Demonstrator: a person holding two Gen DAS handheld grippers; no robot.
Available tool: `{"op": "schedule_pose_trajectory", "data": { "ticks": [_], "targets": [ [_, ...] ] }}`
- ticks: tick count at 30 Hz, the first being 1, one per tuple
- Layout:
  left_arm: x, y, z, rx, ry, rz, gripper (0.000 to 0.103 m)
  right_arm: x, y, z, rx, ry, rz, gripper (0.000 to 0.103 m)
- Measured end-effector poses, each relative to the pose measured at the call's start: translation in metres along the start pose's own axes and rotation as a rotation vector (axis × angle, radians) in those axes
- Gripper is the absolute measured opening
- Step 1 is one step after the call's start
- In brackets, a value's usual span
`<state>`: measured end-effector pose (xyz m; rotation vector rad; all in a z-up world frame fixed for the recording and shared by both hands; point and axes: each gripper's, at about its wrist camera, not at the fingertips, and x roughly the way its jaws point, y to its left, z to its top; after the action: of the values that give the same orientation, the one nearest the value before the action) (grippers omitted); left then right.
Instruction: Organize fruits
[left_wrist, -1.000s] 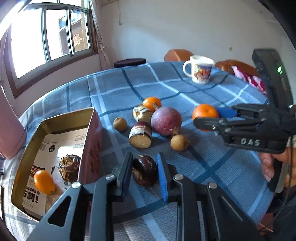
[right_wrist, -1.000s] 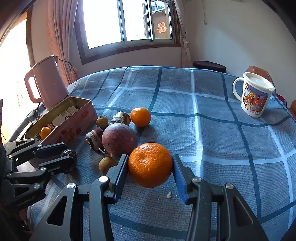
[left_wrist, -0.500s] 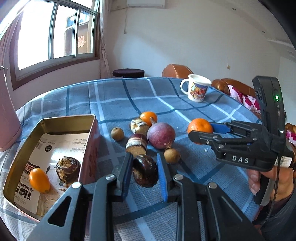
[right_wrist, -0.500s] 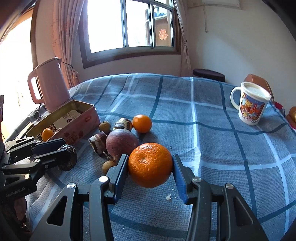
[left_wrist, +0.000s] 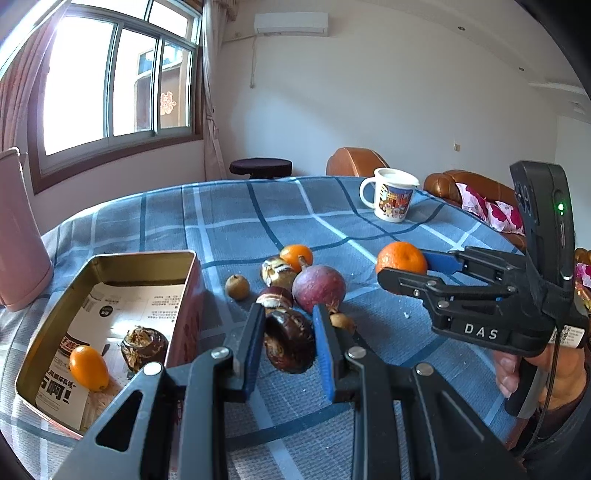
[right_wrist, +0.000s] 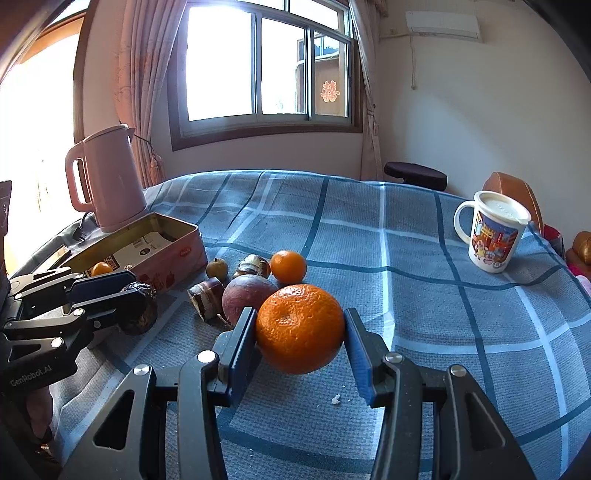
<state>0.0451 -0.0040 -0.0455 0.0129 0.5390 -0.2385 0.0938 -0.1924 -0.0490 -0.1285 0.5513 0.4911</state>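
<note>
A mandarin orange (right_wrist: 300, 328) sat clamped in the right gripper (right_wrist: 300, 341) jaws above the blue plaid surface (right_wrist: 424, 295). The left gripper (left_wrist: 289, 341) jaws gripped a dark brown fruit (left_wrist: 290, 340) beside the open tin (left_wrist: 110, 260), near the surface's left edge, which held a kumquat (left_wrist: 88, 367).

The pink kettle (left_wrist: 18, 236) is cut off by the left wrist view's left edge. A small brown fruit (left_wrist: 343, 322) sits mostly hidden behind the left hand-held gripper (left_wrist: 289, 345). Print on the tin's paper lining (left_wrist: 122, 314) is too small to read.
</note>
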Motion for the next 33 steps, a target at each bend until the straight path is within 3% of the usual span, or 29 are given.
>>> {"op": "schedule_pose_trajectory", "data": {
  "ticks": [33],
  "targets": [
    [-0.019,-0.002,-0.001,0.004,-0.092,0.026,0.028,-0.028,0.013,-0.002,-0.047,-0.142,-0.019,0.049]
  ]
}}
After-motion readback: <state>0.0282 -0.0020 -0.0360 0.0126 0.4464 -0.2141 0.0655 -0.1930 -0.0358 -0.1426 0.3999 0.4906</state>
